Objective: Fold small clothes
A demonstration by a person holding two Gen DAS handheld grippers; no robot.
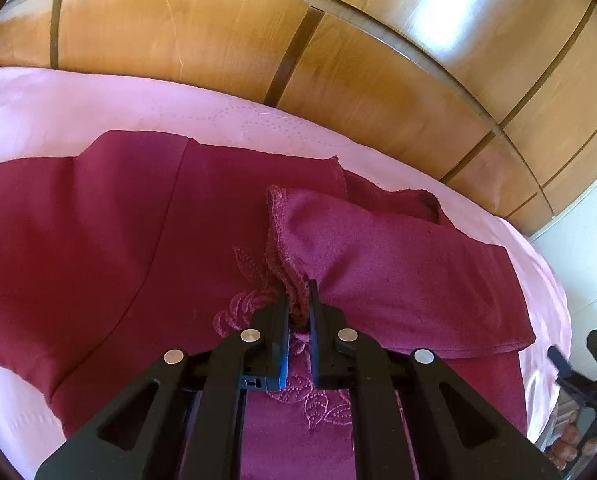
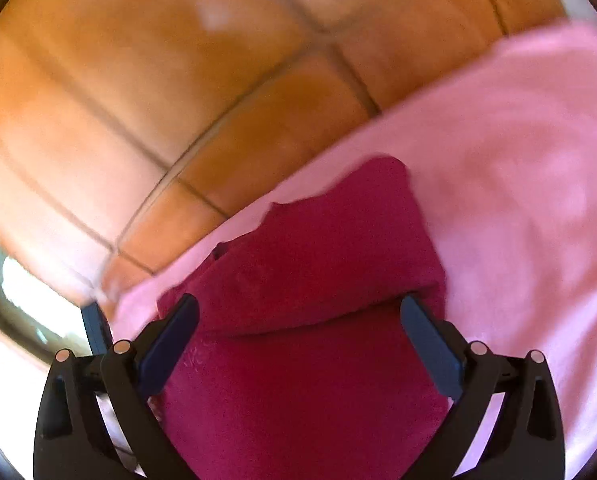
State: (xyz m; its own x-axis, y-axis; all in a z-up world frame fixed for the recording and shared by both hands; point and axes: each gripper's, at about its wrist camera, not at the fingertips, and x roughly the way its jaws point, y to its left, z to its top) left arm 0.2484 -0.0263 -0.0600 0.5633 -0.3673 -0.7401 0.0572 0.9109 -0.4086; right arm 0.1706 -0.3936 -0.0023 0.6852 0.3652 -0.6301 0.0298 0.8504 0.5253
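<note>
While the dark red garment (image 1: 98, 240) lies on the pink bedspread (image 1: 98, 104), one side is seen folded over, its trimmed edge pinched by the left gripper (image 1: 300, 300). The right gripper (image 2: 298, 312) is held wide, empty. Further folds are judged outstanding.

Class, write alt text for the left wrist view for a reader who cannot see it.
The left gripper is shut on the lace-trimmed edge of a dark red embroidered cotton garment, one part already folded over. The garment lies on a pale pink quilted bedspread in front of glossy wooden wardrobe doors.
</note>
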